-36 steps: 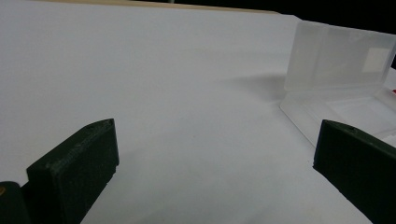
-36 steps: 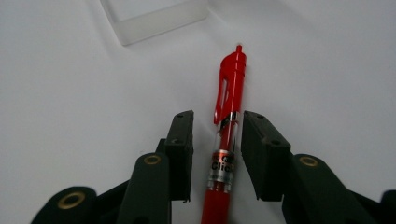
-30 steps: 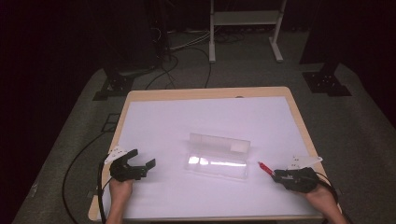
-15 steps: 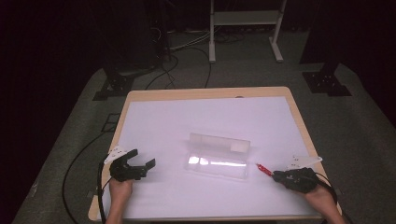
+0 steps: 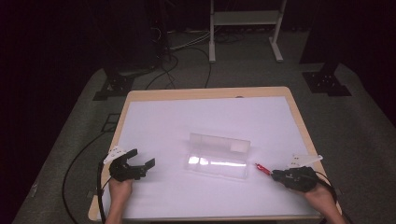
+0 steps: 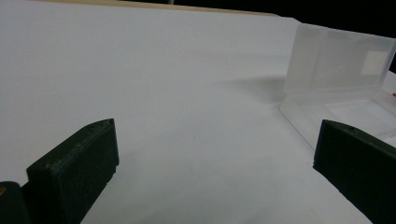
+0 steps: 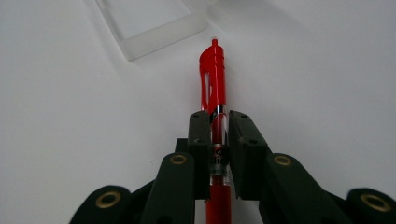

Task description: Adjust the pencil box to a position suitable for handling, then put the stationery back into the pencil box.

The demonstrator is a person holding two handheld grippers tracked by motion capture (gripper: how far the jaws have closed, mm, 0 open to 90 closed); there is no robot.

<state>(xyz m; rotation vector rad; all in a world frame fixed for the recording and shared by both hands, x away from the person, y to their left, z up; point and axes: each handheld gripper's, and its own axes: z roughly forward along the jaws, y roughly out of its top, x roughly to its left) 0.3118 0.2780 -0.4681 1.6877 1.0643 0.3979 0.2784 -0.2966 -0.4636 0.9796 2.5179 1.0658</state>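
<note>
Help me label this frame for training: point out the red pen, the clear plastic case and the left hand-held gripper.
red pen [image 7: 213, 70], right gripper view, on its clip end.
clear plastic case [image 5: 219, 143], high view, on its raised lid.
left hand-held gripper [image 5: 143, 157], high view, between its open jaws.

Left gripper [image 5: 138, 164] hovers low at the near-left, jaws spread wide; right gripper [image 5: 274, 173] sits near-right, jaws clamped together.

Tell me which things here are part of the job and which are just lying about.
Part of the job:
red pen, clamped in the right tongs
clear plastic case, lid open, mid-table
left tongs, open and holding nothing

Just about:
white table cover
cables on the floor
white metal stand beyond the table
</note>
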